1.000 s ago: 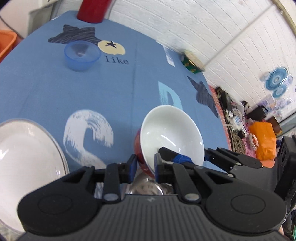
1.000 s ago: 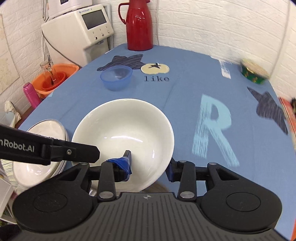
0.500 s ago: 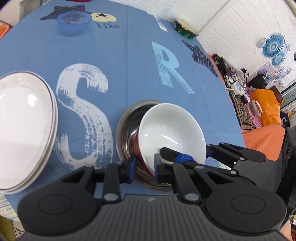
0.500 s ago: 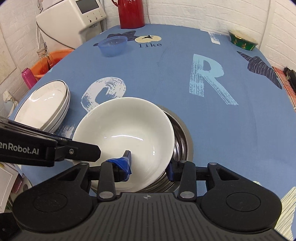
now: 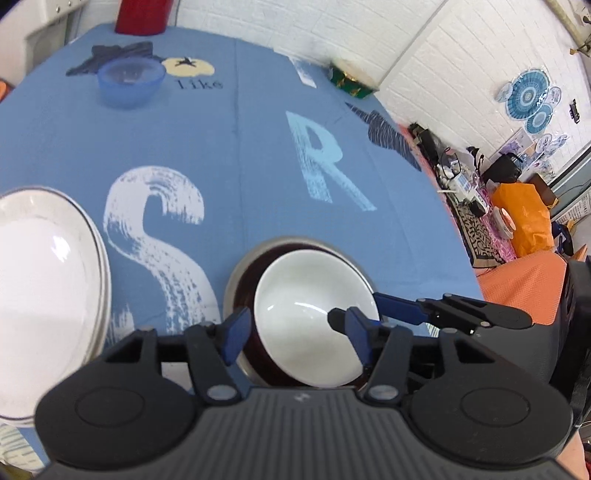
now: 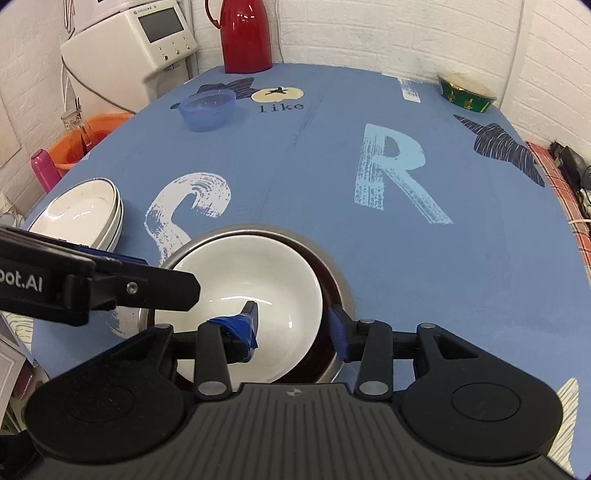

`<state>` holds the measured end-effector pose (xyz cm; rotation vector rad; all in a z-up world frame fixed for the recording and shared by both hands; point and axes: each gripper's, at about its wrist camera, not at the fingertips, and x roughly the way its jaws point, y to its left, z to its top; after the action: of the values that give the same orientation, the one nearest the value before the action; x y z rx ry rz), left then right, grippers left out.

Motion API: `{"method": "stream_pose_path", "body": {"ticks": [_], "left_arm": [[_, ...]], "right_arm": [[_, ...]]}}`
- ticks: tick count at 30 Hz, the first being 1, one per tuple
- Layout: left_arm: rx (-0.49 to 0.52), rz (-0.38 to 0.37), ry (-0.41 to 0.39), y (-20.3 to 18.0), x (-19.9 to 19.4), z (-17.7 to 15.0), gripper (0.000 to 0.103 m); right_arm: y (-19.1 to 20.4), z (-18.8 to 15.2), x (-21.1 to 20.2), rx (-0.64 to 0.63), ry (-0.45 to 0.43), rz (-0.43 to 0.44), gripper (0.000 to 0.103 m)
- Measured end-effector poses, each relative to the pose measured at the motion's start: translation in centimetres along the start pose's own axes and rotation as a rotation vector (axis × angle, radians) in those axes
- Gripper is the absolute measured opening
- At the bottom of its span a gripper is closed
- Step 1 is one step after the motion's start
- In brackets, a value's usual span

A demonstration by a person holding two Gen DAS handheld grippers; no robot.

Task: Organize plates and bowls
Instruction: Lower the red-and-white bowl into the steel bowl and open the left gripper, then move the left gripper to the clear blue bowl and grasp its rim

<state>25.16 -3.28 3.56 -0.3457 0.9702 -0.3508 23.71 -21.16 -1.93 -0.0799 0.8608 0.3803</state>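
A blue tablecloth [image 6: 295,177] printed with large letters covers the table. The landmark here is the steel bowl [image 6: 338,280], which sits on the cloth at the near edge, below the white "S" and the pale-blue "R".

Left of the steel bowl, near the table's left edge, stands a stack of white plates [image 6: 79,210], seen large at the left margin of the left wrist view [image 5: 40,295]; it lies apart from the steel bowl.

Inside the steel bowl [image 5: 236,280] rests the white bowl [image 6: 240,295], upright with its dark red outer wall showing between the two rims; in the left wrist view the white bowl [image 5: 306,306] fills most of the steel one.

The left gripper [image 5: 295,332] is spread wide, its blue pads standing on either side of the white bowl's near-left rim without pressing it. The right gripper [image 6: 295,325] is likewise open, one taped finger over the bowl's inside and the other outside its right rim, with a visible gap to the wall.

Far beyond the steel bowl, by the "like" print, sits a small blue bowl [image 6: 207,109]. A red thermos [image 6: 245,35] stands at the far edge behind it, and a green tin [image 6: 467,92] sits at the far right corner.
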Motion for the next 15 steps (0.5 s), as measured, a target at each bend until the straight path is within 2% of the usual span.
{"method": "stream_pose_path", "body": {"ticks": [5,8,11,15], "left_arm": [[0.001,0.009,-0.051,0.5,-1.7,0.3,0.057],[0.024,0.040,-0.081,0.6,-2.2,0.1,0.058],[0.047,0.059,-0.090,0.8,-2.5,0.1,0.058],[0.054,0.065,-0.104,1.3,-2.9,0.3,0.058]], "right_arm": [[-1.2,-0.2,-2.1,0.072,-0.059,0.010,0.028],[-1.5,-1.1,-2.8,0.136,-0.074,0.061,0.029],[-1.3,-1.5,-2.8,0.195,-0.045,0.086,0.029],[-0.7,-0.6,-2.8,0.264,0.004,0.052,0.029]]}}
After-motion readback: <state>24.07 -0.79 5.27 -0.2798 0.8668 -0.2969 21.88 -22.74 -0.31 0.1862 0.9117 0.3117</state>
